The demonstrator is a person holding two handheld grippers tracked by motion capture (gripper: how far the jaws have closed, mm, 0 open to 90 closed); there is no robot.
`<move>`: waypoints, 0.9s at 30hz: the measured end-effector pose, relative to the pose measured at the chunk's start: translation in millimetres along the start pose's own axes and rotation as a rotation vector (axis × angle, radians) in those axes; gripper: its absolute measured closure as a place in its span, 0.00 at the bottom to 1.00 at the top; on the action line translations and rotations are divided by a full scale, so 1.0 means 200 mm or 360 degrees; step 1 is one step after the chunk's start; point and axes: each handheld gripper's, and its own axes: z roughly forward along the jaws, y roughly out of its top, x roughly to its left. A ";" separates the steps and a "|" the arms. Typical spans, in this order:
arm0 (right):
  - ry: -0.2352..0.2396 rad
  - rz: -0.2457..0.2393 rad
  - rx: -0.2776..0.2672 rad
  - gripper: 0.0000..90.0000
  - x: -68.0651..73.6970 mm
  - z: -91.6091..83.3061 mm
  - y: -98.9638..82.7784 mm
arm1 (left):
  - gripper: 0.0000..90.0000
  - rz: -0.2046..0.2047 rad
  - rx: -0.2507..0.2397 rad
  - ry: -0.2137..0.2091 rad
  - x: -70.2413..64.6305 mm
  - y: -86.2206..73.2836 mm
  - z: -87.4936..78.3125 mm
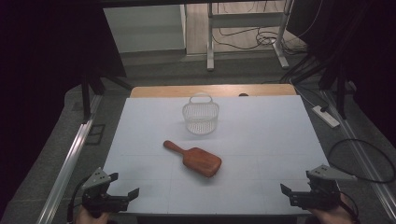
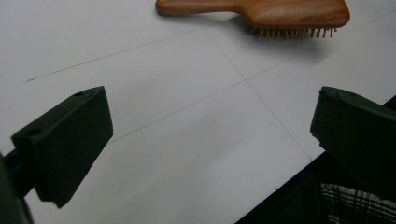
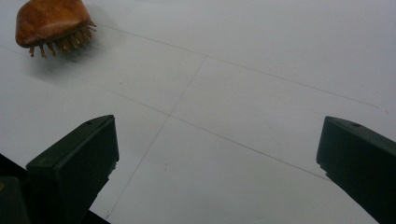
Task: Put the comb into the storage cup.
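Note:
A brown wooden hairbrush (image 1: 194, 159) lies bristles down in the middle of the white table (image 1: 261, 135), its handle pointing to the far left. Behind it stands a white wire basket (image 1: 201, 116) with a small handle, upright. My left gripper (image 1: 125, 184) is open at the table's near left corner, with nothing between its jaws. My right gripper (image 1: 297, 182) is open at the near right corner, also with nothing in it. The left gripper (image 2: 208, 93) faces the brush (image 2: 280, 11) from its side. The right gripper (image 3: 217, 120) has the brush's head (image 3: 49, 21) at its upper left.
A wooden strip edges the table's far side. An aluminium rail (image 1: 70, 154) runs along the left, a power strip (image 1: 325, 115) and a looped cable (image 1: 359, 158) lie on the floor at the right. Plaid cloth (image 2: 359, 205) lies below the table's near edge.

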 end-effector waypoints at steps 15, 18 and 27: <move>-0.0030 0.0004 0.0013 0.00 -0.03 0.03 0.02 | 0.00 -0.0021 0.0032 -0.0026 0.01 0.00 0.01; -0.0014 0.0032 0.0034 0.00 -0.04 0.04 0.02 | 0.00 -0.0023 0.0043 -0.0030 0.01 0.00 0.01; 0.0017 0.0051 0.0033 0.00 -0.06 0.05 0.03 | 0.00 -0.0043 0.0056 -0.0058 0.02 0.01 0.02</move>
